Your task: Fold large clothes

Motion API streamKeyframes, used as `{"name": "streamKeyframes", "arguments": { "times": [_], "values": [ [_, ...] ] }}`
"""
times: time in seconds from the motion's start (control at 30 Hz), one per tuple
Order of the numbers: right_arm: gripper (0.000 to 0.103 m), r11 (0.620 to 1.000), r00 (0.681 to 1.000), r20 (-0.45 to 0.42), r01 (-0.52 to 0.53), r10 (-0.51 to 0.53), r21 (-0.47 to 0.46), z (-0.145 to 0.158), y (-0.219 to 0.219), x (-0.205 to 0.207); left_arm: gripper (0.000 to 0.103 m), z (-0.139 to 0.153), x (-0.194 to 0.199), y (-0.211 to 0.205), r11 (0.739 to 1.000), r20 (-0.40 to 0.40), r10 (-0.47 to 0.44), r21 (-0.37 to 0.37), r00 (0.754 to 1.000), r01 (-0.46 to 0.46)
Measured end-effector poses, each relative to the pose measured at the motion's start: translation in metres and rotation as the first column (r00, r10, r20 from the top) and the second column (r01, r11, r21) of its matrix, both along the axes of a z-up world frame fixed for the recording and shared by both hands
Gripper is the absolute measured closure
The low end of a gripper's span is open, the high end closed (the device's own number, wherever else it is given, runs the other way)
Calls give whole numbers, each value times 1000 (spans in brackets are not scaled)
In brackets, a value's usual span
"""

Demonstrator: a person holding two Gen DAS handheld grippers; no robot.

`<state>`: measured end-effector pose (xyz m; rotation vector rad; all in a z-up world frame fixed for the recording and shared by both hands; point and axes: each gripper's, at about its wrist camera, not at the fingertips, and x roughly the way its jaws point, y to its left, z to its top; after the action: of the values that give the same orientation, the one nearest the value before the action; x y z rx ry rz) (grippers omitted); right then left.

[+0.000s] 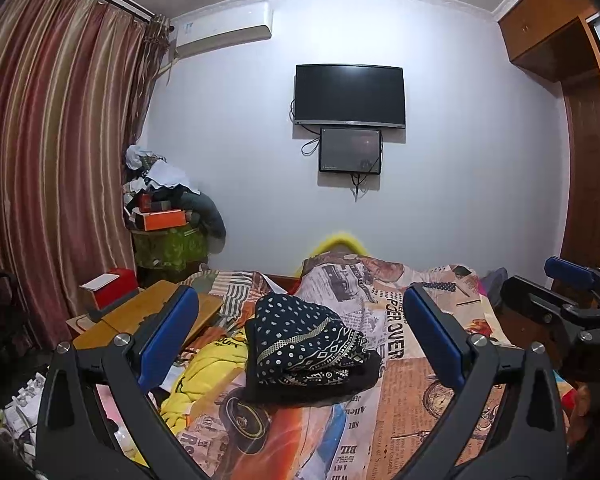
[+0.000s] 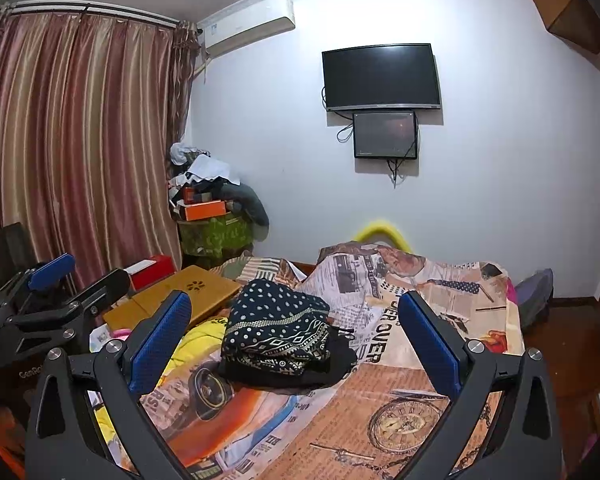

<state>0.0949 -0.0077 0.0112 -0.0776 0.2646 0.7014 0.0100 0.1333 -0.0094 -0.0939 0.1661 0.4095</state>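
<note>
My left gripper (image 1: 300, 344) hangs nearest the lens, jaws spread wide and holding nothing, above the near edge of the bed (image 1: 432, 408). A yellow garment (image 1: 204, 380) lies crumpled at the bed's left edge. Just right of it, the folded dark patterned garment (image 1: 304, 340) sits mid-bed. My right gripper (image 2: 296, 340) is likewise wide open and empty.

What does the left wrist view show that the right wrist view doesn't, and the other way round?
Only the left wrist view: floor clutter at lower left and the right gripper from the side.

Only the right wrist view: the clock print on the bedsheet, a dark bag by the far wall, and the left gripper from the side.

Both: the folded dark patterned garment, the yellow garment beside it, the wall TV, and open, empty jaws.
</note>
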Motion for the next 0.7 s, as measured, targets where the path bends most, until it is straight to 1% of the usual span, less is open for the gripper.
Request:
{"name": "streamKeyframes", "arguments": {
  "times": [0.7],
  "values": [
    [0, 1000, 1000, -18, -1, 1, -4, -2, -3, 1, 0, -5, 4, 0, 1000, -13, -26, -11, 1000, 26]
  ]
}}
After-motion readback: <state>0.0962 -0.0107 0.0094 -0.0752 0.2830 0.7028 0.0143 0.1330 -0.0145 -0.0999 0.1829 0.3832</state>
